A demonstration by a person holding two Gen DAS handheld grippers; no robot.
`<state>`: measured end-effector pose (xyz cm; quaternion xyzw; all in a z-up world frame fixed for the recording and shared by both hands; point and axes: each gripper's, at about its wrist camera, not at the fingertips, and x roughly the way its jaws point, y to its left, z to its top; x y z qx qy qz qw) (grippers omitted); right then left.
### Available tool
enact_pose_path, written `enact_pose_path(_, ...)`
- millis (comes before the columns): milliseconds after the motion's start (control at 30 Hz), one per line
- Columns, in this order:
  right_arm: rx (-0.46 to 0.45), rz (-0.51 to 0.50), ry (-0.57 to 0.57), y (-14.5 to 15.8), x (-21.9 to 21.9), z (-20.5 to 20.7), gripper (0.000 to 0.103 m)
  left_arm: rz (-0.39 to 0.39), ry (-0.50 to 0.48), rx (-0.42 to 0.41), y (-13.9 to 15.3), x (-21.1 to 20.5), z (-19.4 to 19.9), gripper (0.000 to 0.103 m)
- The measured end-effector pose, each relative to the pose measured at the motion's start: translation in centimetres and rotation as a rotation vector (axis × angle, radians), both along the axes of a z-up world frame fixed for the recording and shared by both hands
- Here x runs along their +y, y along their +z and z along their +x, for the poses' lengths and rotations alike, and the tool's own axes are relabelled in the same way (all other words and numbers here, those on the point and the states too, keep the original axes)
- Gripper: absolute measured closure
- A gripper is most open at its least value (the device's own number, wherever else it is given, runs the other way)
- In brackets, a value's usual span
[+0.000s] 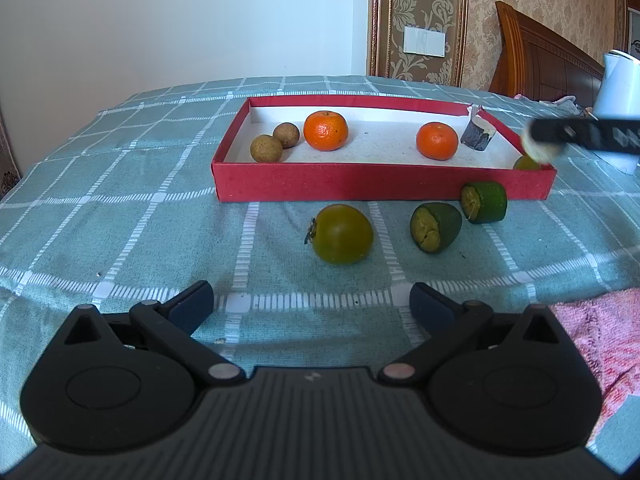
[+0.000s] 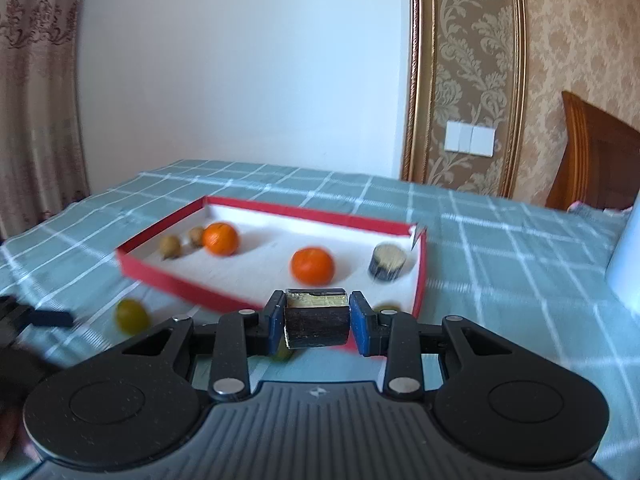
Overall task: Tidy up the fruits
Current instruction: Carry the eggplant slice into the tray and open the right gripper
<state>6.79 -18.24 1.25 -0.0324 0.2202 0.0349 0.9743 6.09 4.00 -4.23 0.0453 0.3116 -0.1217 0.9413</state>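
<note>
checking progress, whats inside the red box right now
Inside the red box: two oranges, two brown longans, a dark cut stalk piece. The front wall partly hides a greenish fruit.

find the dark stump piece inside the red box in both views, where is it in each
Left wrist: dark stump piece at the box's far right corner, right of the right orange.
Right wrist: stump piece at the box's right end, right of that orange.
Shared landmark: red box.
</note>
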Motion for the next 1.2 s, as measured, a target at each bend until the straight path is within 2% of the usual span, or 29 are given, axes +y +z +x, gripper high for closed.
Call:
enact_pose_path(200, 0.033, -0.031, -0.044, -0.1, -0.2, 4.9, 0.069, 0.000, 0.000, 0.000, 0.0, 0.0, 0.0, 0.000)
enact_pose_path(433, 0.101, -0.044, -0.080, -2.1, -0.7, 8.5, 0.069, 0.000, 0.000, 0.000, 0.0, 0.0, 0.0, 0.000)
enact_pose_path(633, 0.148, -0.039, -0.089, -3.4, -1.1, 9.6, 0.069, 0.000, 0.000, 0.000, 0.0, 0.0, 0.0, 0.000)
enact_pose_path(1133, 0.152, -0.044, -0.085, -3.9, -1.0, 9.7, 0.069, 0.000, 0.000, 0.000, 0.0, 0.0, 0.0, 0.000)
enact_pose_path(1200, 0.162, -0.033, -0.072, -4.0, -1.1, 9.8, 0.063, 0.000, 0.000, 0.000, 0.0, 0.0, 0.0, 0.000)
